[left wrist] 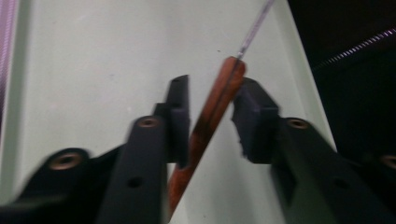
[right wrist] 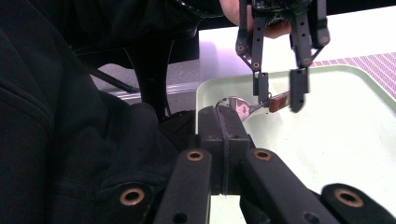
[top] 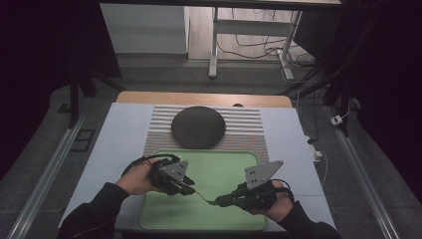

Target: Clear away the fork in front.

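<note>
The left gripper [top: 186, 186] hangs over the left part of the green tray [top: 224, 169], and its fingers [left wrist: 180, 112] are a little apart, one on each side of the spoon's [left wrist: 219, 100] brown wooden handle. In the left gripper view the handle leans on the left finger, and there is a small gap before the other one, so the grip looks loose or not yet closed. The spoon is thin and looks light and stiff. Its wooden end should be easy to hold, because wood is not very slippery. Its metal neck is skinny and shiny and could slide or spin between the fingers. The best place to take it is the flat wooden part, close to the middle. The spoon reaches from the left fingers across to the right gripper [top: 226, 200], low over the tray. The right fingers are pressed together, and the spoon's bowl sits right at their tips in the right gripper view. I cannot tell for sure if they pinch it. The tray holds nothing else. Beyond it, on a striped mat [top: 249, 132] on the counter [top: 124, 134], lies a dark round thing [top: 198, 127], maybe a bowl upside down.
</note>
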A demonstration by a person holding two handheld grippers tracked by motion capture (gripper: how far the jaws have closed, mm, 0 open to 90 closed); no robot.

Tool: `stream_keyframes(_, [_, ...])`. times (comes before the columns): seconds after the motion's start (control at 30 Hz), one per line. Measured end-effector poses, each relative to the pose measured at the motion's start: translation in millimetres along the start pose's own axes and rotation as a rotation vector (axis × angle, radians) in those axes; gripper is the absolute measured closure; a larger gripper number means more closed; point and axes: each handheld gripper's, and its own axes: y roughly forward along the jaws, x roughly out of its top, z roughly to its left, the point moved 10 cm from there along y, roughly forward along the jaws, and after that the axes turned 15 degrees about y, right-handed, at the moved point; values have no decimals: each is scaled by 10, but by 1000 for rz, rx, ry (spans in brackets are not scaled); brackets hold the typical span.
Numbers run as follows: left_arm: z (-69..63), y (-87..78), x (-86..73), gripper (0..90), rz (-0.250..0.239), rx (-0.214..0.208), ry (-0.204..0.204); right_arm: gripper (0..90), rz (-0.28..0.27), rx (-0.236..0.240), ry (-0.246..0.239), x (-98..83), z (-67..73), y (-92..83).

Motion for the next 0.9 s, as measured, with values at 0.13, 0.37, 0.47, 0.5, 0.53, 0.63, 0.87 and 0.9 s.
stream_keyframes(0.13, [-26,-3,14,723,5,-12,33,900,2,9,1,-2,3,-6])
stream_keyframes(0.37, [-104,1,3,778,42,-61,83,888,-6,16,31,-13,-67,-51])
stream_keyframes(0.47, [-121,24,-3,800,54,-69,75,858,-8,-40,42,-27,-169,-75])
stream_keyframes(0.5, [-121,24,-3,801,54,-69,75,848,-10,-49,47,-30,-188,-79])
stream_keyframes(0.53, [-111,24,-11,802,65,-65,54,839,-12,-72,51,-33,-226,-85])
stream_keyframes(0.63, [-101,10,-34,802,76,-55,26,773,-14,-109,53,-41,-278,-100])
stream_keyframes(0.87, [-115,-17,-58,802,102,-47,-132,631,-63,-230,85,-13,-436,-184])
stream_keyframes(0.9, [-120,-20,-64,801,107,-46,-157,610,-68,-250,98,-22,-462,-202])
